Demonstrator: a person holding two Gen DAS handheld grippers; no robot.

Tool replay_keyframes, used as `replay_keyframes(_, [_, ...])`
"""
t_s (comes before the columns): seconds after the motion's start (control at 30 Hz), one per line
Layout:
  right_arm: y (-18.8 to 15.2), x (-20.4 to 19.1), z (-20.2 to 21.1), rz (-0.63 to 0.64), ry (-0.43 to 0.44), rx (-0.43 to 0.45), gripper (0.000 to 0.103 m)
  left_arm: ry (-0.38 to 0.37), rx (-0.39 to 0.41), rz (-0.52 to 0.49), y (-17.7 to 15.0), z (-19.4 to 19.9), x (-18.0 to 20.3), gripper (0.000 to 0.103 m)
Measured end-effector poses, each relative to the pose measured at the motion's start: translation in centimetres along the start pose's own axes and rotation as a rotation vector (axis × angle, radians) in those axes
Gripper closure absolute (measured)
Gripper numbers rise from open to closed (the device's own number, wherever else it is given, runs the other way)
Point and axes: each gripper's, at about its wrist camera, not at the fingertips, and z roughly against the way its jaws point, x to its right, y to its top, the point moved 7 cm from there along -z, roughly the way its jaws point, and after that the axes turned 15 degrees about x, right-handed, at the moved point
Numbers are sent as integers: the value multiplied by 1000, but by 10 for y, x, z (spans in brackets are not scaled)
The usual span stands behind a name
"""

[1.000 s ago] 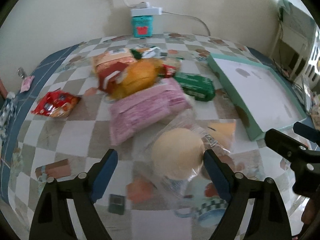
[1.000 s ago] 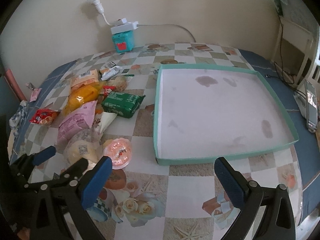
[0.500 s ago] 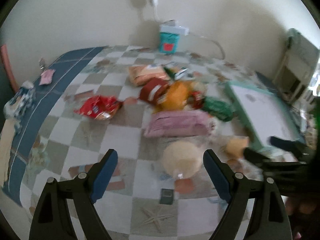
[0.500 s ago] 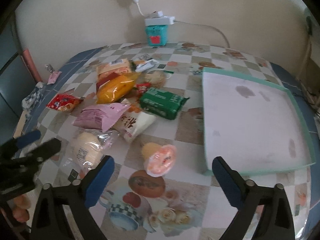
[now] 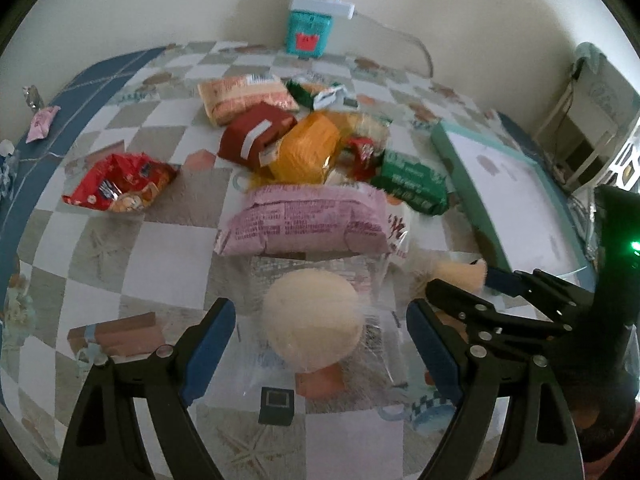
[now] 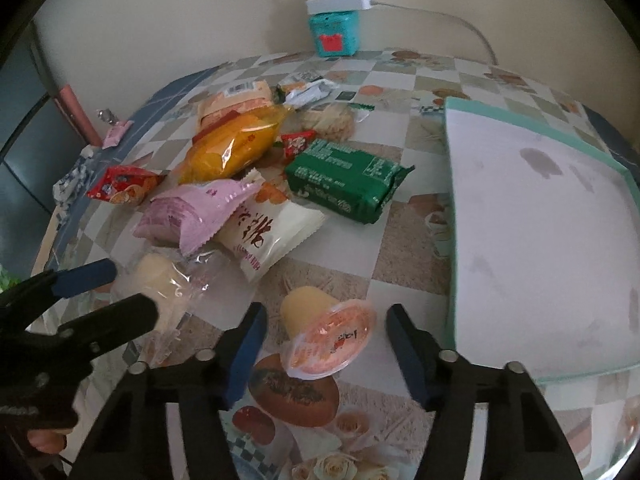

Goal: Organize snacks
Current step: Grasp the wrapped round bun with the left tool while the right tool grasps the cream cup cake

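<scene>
Table (image 6: 400, 248), checked cloth, wall along far edge.

Left gripper (image 5: 320, 344): jaws spread wide, one on either side of a round pale bun in clear wrap (image 5: 312, 324); pads not seen pressing on it. Bun lies near the front edge, just in front of the pink packet (image 5: 304, 224).

Right gripper (image 6: 324, 344): jaws closing, one on either side of a jelly cup (image 6: 328, 328) lying tilted with its orange lid toward the camera; pads apart from the cup, gap visible on both sides. Cup near the front edge, between the bun and the tray.

Tray (image 6: 624, 184): teal rim, white floor with grey stains, toward the right edge of the table; nothing inside.

Snack pile, middle to left of the table: white packet with red characters (image 6: 272, 240), touching the pink packet; green packet (image 6: 348, 184), just beside the tray's left rim; orange packet (image 6: 236, 144); dark red packet (image 5: 256, 136); peach-coloured packet (image 5: 244, 96); small red sachet (image 6: 298, 142).

Red crinkled packet (image 5: 120, 188): apart, toward the left edge.

Teal box with red label (image 6: 334, 34): far edge, against the wall, white adapter on top.
</scene>
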Motion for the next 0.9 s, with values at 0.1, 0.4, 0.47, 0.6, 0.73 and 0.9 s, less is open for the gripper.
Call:
replay_keyframes(0.1, [0,-3,0,40,26,15,51,26,-30,5,-5,-11,-1,15])
replay_keyframes(0.4, [-3,-6,5,106,88,70,52,103,-12,17,-6,-10,-2,18])
replay_keyframes(0.47, [-3,-6,6,100,107,87,51,123,-9,14,-5,-11,-1,20])
replay_keyframes(0.6, [-2,-3,9,81,136,115,51,160,-1,17,-5,-13,0,21])
replay_keyframes(0.73, [-5,0,6,31,158,107,52,176,5,35,-3,-14,2,24])
replay_keyframes(0.9, [-5,2,7,14,163,108,52,196,6,44,-3,-14,2,27])
